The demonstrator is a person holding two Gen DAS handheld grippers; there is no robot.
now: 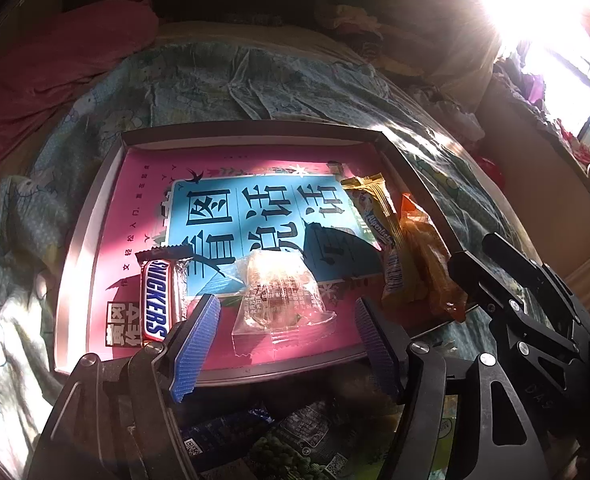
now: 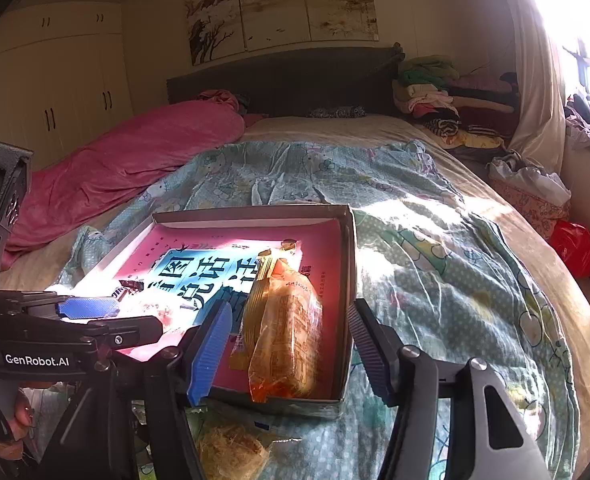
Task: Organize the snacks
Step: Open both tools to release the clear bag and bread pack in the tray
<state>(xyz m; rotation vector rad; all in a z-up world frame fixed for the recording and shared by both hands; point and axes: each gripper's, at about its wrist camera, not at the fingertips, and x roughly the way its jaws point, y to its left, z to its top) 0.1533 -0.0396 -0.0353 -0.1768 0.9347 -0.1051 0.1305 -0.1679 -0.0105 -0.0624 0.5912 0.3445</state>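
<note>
A shallow grey cardboard box lid [image 1: 95, 200] with a pink and blue printed lining lay on a pale green cartoon-print quilt [image 2: 435, 240] spread over a bed. Inside it, at the near left, lay a Snickers bar in its brown and silver wrapper [image 1: 161, 300]. Just right of it, near the middle of the near edge, sat a clear plastic packet holding a pale round cake [image 1: 283, 292].

The left gripper [image 1: 287, 330] hung over that near edge with its blue ribbed fingers [image 1: 195, 344] spread apart. The clear packet lay between them, but neither pad touched it, so the jaws stood released.

Along the right side of the lid lay a long yellow and white candy wrapper [image 1: 379, 220], and touching its right side, an orange translucent packet of pastry [image 2: 287, 336].

In the right wrist view the right gripper [image 2: 287, 350] hovered at the near right corner of the lid, its jaws also released. The orange packet lay between the fingers, clear of both pads; the right finger hung outside the lid wall.

On the quilt nearer than the lid lay dark printed snack bags [image 1: 295, 444] and a clear packet of pale shredded filling [image 2: 231, 452].

A crumpled pink blanket [image 2: 127, 160] lay at the far left of the bed, and folded clothes [image 2: 435, 92] were stacked at the far right by the dark headboard.
</note>
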